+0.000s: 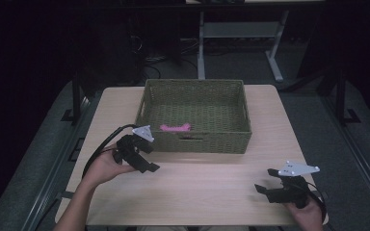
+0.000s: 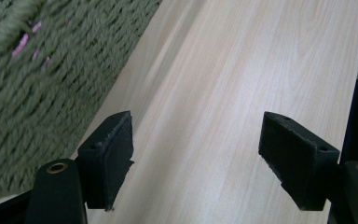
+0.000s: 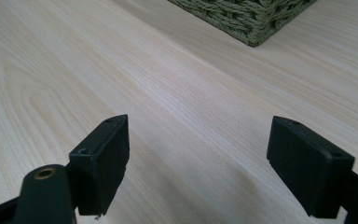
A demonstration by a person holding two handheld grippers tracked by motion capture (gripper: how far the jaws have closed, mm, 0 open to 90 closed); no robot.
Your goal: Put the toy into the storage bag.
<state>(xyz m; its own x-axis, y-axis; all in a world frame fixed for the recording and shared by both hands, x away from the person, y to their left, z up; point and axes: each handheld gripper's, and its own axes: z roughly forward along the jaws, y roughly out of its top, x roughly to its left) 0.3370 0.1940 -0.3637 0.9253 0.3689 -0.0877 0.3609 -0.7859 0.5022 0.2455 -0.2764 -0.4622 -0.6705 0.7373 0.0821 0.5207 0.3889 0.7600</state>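
A green woven basket [image 1: 196, 115] stood at the far middle of the bench [image 1: 207, 187]. A pink item [image 1: 175, 128] lay on the basket floor, close to the near wall and left of centre. Its exact nature could not be determined at this size. No other loose item lay on the bench, so the placing step was judged complete or nearly so. Withdrawal of the hands to a rest position appeared to be what was left.

The left hand-held gripper [image 1: 147, 162] was positioned just beside the near left corner of the basket, above the bench. Its jaws stood wide apart with nothing between them. The left gripper view showed bare wood between the pads and the basket wall [image 2: 42, 93] close on the left, with pink visible through the weave. The left hand [image 1: 107, 166] gripped the tool from the near side, with the forearm entering from the near left edge.

The right hand-held gripper [image 1: 265, 186] was positioned at the near right of the bench, well apart from the basket. Its jaws also stood wide and empty, pointing left across the bench. The right gripper view showed bare wood between the pads [image 3: 103, 163] and one basket corner [image 3: 254, 23] farther off. The right hand [image 1: 307, 211] held the tool low, near the bench edge.
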